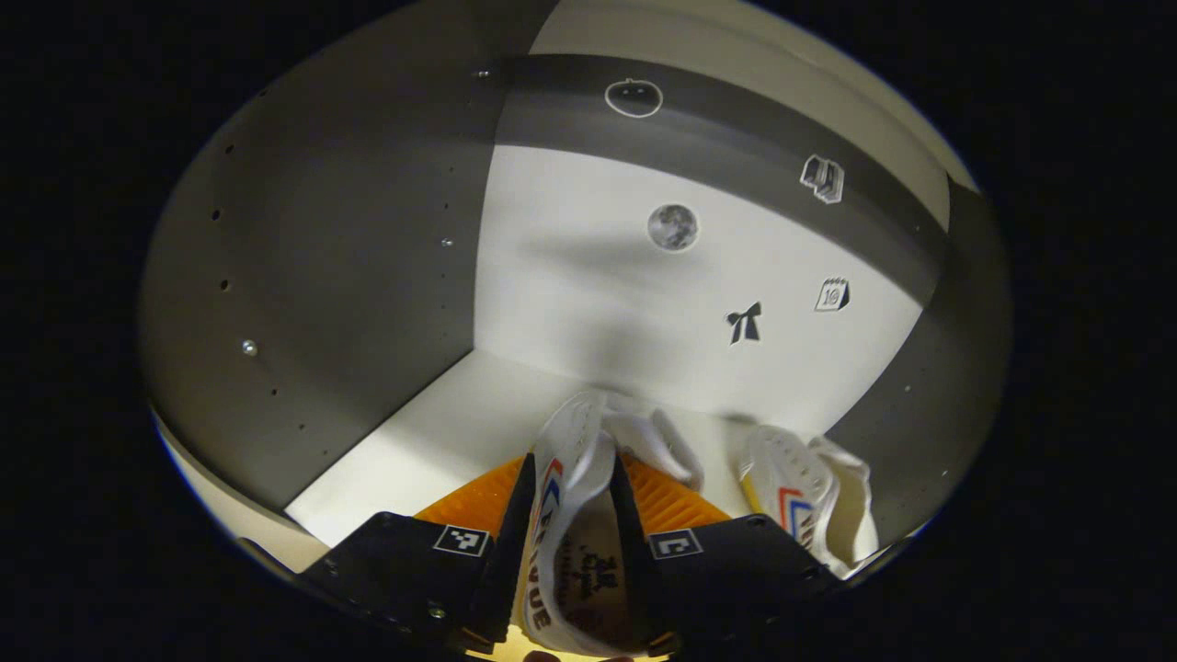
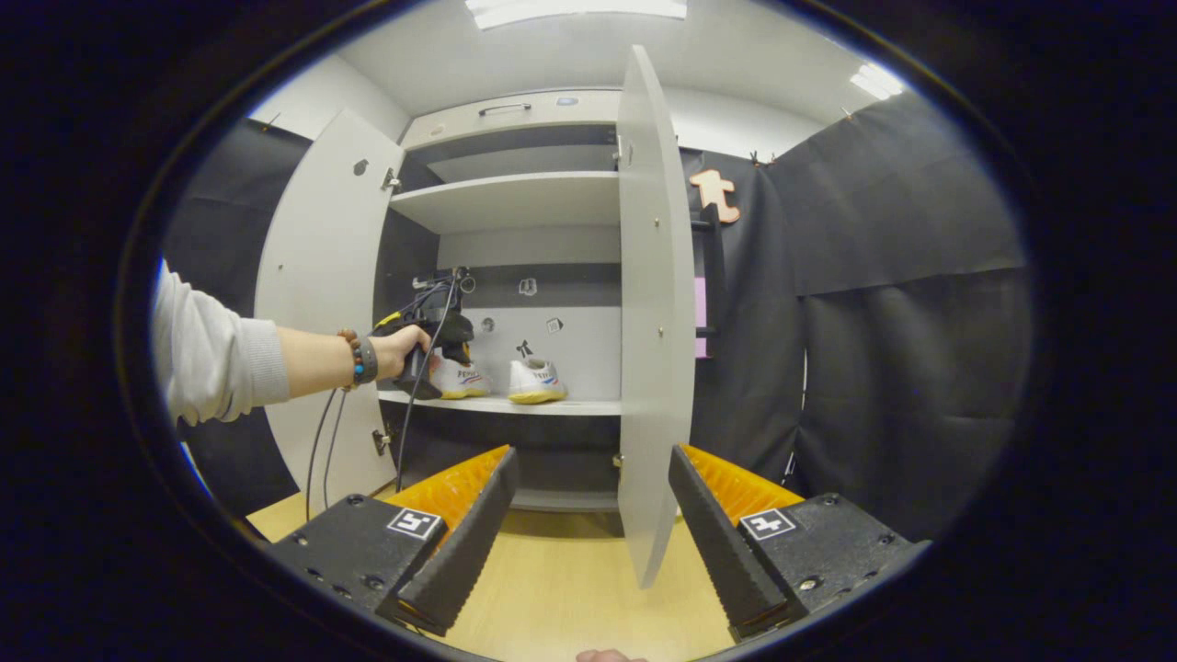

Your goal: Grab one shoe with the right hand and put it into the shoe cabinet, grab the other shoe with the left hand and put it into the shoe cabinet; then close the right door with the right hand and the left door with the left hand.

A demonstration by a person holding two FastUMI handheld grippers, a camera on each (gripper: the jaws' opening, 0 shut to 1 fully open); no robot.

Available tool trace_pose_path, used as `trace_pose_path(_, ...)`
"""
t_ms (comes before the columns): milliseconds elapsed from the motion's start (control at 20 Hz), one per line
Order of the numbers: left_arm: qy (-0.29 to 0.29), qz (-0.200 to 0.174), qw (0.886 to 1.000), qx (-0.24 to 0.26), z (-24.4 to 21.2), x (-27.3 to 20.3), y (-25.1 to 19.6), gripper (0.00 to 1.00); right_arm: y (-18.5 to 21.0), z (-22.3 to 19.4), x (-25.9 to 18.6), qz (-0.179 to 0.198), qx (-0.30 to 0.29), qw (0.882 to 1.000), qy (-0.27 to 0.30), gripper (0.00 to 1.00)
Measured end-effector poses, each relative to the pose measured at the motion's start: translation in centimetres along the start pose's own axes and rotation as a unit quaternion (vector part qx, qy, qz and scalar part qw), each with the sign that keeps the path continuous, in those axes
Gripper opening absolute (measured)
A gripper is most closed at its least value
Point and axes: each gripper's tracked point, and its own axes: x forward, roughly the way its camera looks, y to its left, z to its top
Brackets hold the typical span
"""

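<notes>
With the left hand-held gripper point(image 1: 570, 542) clamped on the second shoe point(image 1: 575, 515) over the shelf point(image 1: 432, 432) and the right hand-held gripper point(image 2: 588, 515) released, an early release risks tipping it against the first shoe point(image 1: 805, 501).

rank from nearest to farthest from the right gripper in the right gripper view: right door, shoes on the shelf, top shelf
1. right door, its open edge between the right gripper's fingers.
2. shoes on the shelf, lower, inside the cabinet.
3. top shelf, high up inside.
</notes>
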Motion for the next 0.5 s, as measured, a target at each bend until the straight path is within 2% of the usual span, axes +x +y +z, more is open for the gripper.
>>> trace_pose_path(50, -0.01, -0.005, 1.0, 0.011, 0.3, -0.7, -0.1, 0.7, -0.2, 0.2, -0.1, -0.001, 0.002, 1.0, -0.005, 1.0)
trace_pose_path(100, -0.022, -0.014, 1.0, 0.017, 0.8, -1.8, -0.4, 0.44, -0.4, 0.2, -0.1, -0.004, 0.003, 1.0, -0.007, 1.0)
trace_pose_path(150, -0.04, -0.018, 0.999, 0.02, 1.7, -2.8, -0.4, 0.77, -0.7, 0.1, -0.1, -0.007, 0.003, 1.0, -0.006, 1.0)
trace_pose_path(200, -0.058, -0.028, 0.998, 0.025, 2.3, -4.1, -0.4, 0.61, -1.0, 0.2, -0.1, -0.011, 0.004, 1.0, -0.007, 1.0)
trace_pose_path(350, -0.123, -0.077, 0.989, 0.043, 3.2, -11.5, -0.9, 0.62, -2.6, 0.9, -0.3, -0.019, 0.011, 1.0, -0.015, 1.0)
trace_pose_path(400, -0.151, -0.102, 0.982, 0.047, 2.7, -15.0, -1.3, 0.61, -3.8, 1.7, -0.5, -0.029, 0.01, 0.999, -0.02, 1.0)
trace_pose_path(500, -0.233, -0.144, 0.96, 0.065, 1.4, -22.8, -1.6, 0.61, -7.1, 3.4, -0.3, -0.064, -0.001, 0.997, -0.037, 1.0)
